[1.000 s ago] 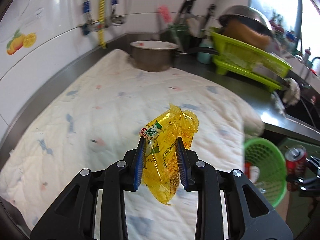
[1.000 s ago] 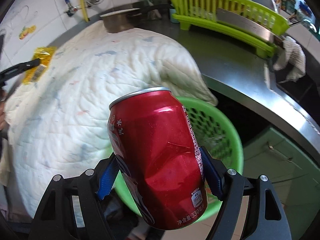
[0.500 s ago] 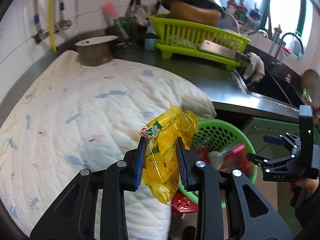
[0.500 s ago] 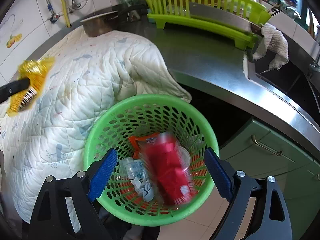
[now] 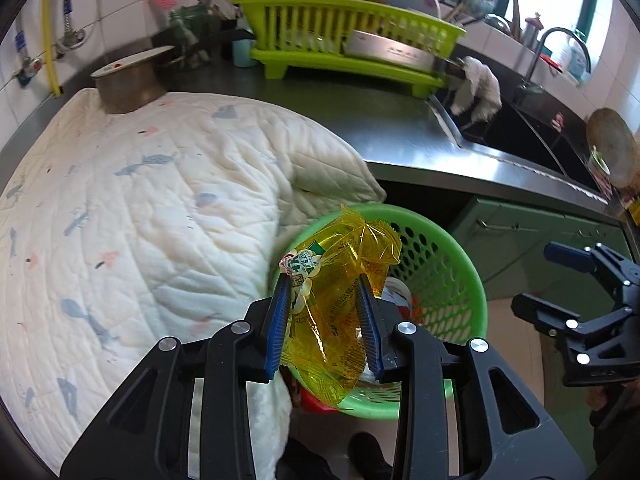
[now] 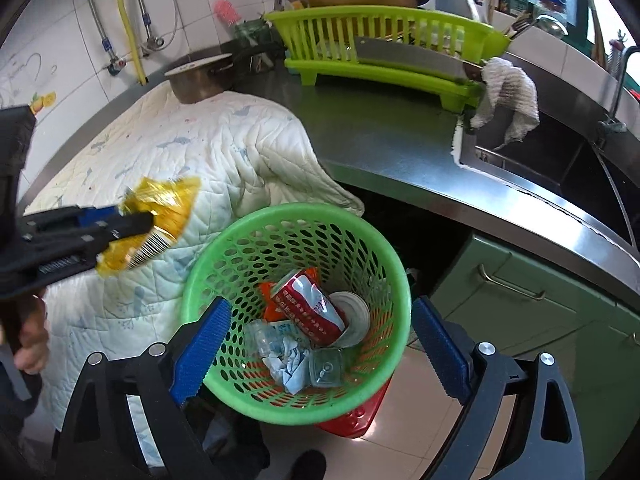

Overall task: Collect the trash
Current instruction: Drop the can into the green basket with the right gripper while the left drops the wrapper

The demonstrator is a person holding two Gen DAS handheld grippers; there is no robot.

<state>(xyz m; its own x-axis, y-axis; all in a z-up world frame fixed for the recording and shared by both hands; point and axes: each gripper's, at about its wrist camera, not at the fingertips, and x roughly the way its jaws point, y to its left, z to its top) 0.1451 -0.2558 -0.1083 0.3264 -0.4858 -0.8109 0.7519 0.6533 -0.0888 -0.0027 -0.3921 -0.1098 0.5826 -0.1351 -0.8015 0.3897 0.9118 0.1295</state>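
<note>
My left gripper (image 5: 325,300) is shut on a yellow plastic wrapper (image 5: 340,300) and holds it above the near rim of the green mesh basket (image 5: 448,268). In the right wrist view the wrapper (image 6: 156,220) hangs left of the basket (image 6: 248,240). My right gripper (image 6: 316,344) is open and empty above the basket; it also shows in the left wrist view (image 5: 560,284) to the basket's right. A dented red can (image 6: 308,306) lies in the basket with crumpled paper (image 6: 288,364), an orange packet and clear plastic cups.
A white quilted cloth (image 5: 140,208) covers the steel counter (image 6: 400,144) and hangs beside the basket. A pot (image 5: 128,84), a lime dish rack (image 5: 344,40), a sink (image 6: 540,160) with a rag and green cabinet doors (image 6: 520,292) are around. The basket stands on a red stool.
My right gripper opened and dropped the red can into the basket. My left gripper carried the yellow wrapper rightward from over the cloth to above the basket's rim.
</note>
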